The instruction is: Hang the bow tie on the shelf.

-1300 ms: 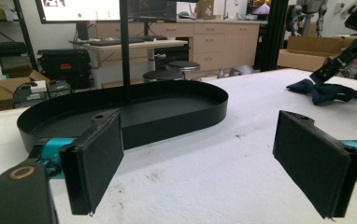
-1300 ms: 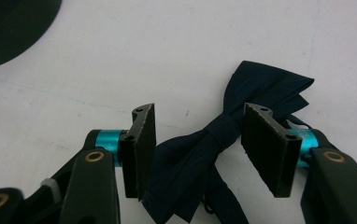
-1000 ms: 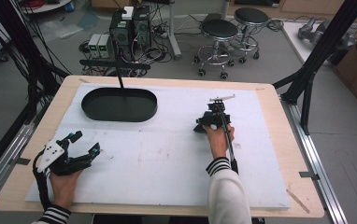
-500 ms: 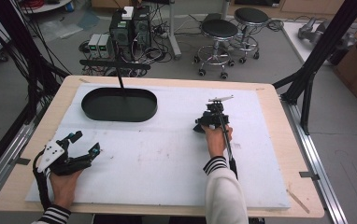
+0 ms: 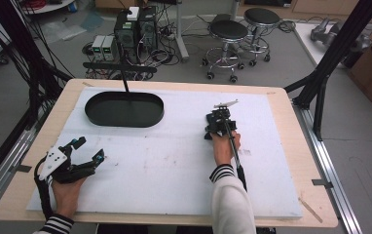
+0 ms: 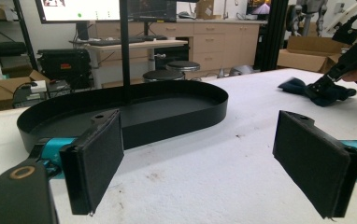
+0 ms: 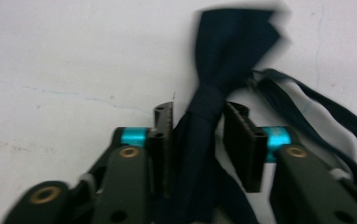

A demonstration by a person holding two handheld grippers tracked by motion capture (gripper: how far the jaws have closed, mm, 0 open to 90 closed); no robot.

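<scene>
A dark navy bow tie lies on the white table cover, with its strap trailing off to the right. My right gripper points down at it, and its ribbed pads are shut on the knot. From the high view the right gripper stands right of the table's centre over the bow tie. My left gripper rests at the near left, wide open and holding nothing. In its own view the pads are far apart, facing the black oval tray. The bow tie shows far right.
The black oval tray sits at the back left with a thin black post rising from it. A white sheet covers most of the wooden table. Stools and computer boxes stand on the floor beyond.
The right gripper has edged slightly left over the bow tie. The left gripper and the tray have stayed put.
</scene>
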